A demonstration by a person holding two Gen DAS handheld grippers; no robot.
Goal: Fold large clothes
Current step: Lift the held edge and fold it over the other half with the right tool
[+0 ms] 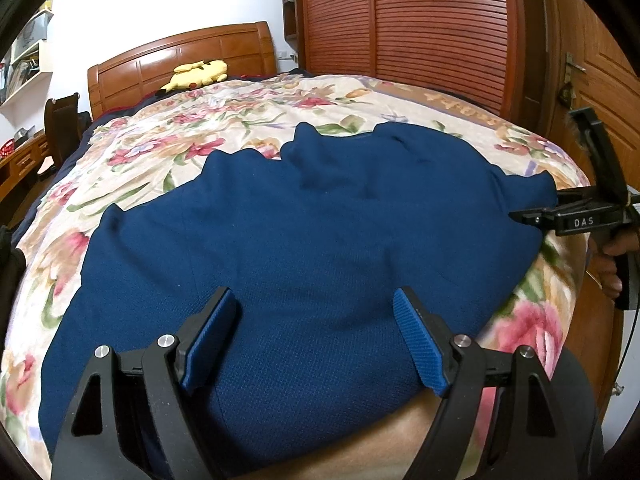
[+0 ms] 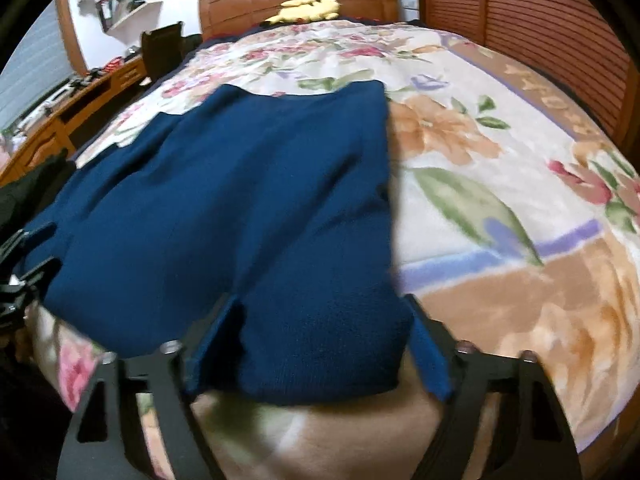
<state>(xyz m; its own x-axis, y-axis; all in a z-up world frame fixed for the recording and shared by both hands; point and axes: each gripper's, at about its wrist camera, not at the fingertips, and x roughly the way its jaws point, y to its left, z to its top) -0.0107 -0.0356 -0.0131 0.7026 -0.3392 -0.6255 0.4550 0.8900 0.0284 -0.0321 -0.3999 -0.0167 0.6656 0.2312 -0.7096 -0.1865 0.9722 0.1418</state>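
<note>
Bed [image 1: 120, 184] fills both views, covered by a cream floral blanket [image 2: 480, 168] with pink and orange blooms; wooden headboard [image 1: 180, 60] at the far end, slatted wooden wardrobe doors [image 1: 432, 28] along one side. Navy garment [image 1: 280, 240] spread flat over the near half of the blanket, knit texture visible, its far edge uneven with a few raised points; near hem lies close to the foot of the bed. Desk [image 2: 80, 96] with clutter beside the bed, shelves on the white wall above it. Yellow plush toy [image 1: 198, 74] lies against the headboard, well apart from the garment. Left gripper [image 1: 314, 300] sits over the garment's near portion, jaws standing wide, blue pads clear on both sides with cloth lying below and between them; pads not pressing anything that can be seen. Right gripper [image 2: 318, 304] is at the garment's near corner, where a fold of navy cloth bulges up between the two fingers; view is motion-blurred, so whether the pads actually pinch the cloth cannot be told. In the left wrist view this same gripper [image 1: 516, 216] reaches in from the side with its tip at the garment's edge, a hand [image 1: 608, 264] on its handle.
</note>
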